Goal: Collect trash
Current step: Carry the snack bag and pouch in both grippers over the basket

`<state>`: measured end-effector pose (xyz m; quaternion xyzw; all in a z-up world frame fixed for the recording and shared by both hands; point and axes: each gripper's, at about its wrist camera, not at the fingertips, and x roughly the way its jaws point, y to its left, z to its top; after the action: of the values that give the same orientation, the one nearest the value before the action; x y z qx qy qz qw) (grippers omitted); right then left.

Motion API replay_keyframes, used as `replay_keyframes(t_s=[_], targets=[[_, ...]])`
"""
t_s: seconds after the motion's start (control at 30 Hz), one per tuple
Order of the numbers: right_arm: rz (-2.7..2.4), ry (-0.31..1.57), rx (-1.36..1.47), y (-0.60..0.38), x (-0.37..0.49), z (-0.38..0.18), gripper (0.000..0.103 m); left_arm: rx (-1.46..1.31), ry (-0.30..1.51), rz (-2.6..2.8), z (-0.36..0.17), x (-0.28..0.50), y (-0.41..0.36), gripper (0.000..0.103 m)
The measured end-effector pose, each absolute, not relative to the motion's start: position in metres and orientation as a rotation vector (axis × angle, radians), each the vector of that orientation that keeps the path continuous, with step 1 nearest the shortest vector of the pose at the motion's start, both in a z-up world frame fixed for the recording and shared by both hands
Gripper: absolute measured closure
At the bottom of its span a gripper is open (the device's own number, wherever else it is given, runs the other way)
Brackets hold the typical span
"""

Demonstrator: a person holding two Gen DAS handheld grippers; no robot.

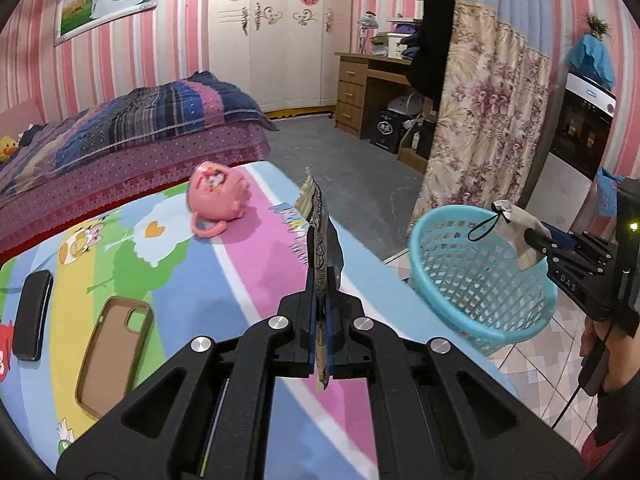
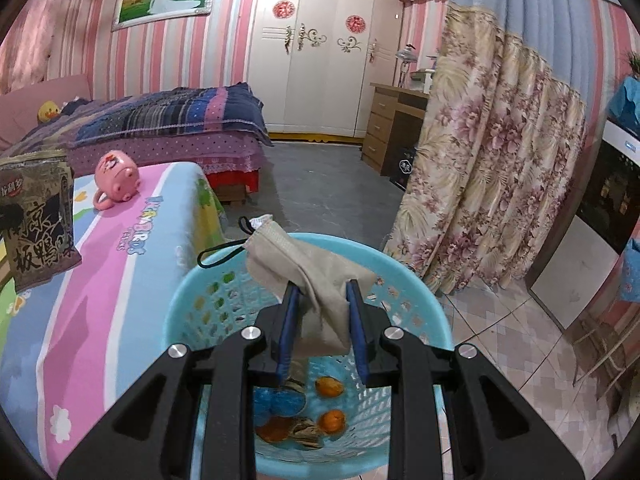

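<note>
Right wrist view: right hand-held gripper [image 2: 322, 292] is grasping face mask [image 2: 308, 272] above basket [image 2: 192, 292]; dangling strap risks snagging rim; left hand-held gripper [image 1: 319, 276] is clenching snack wrapper [image 1: 320, 228].

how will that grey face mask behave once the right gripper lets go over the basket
Likely floppy: the face mask sags in folds between the right gripper's pads. Probably light, so it may drift or snag its ear loop on the blue basket rim.

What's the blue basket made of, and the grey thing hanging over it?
The round light-blue lattice basket looks like moulded plastic: smooth, slightly glossy, with regular holes. The grey-beige face mask with a black ear loop seems soft non-woven fabric: matte, pleated and drooping limply.
</note>
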<state>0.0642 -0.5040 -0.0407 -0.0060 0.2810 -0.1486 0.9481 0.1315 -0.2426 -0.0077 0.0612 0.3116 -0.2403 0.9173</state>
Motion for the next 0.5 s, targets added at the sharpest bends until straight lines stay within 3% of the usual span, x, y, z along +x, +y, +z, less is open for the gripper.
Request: replay_keyframes(t_s=[0.5], targets=[[-0.343,0.585,0.043,-0.559,0.045,-0.044,0.078,0.148,0.647,-0.616,0.0,0.117,-0.323,0.101]])
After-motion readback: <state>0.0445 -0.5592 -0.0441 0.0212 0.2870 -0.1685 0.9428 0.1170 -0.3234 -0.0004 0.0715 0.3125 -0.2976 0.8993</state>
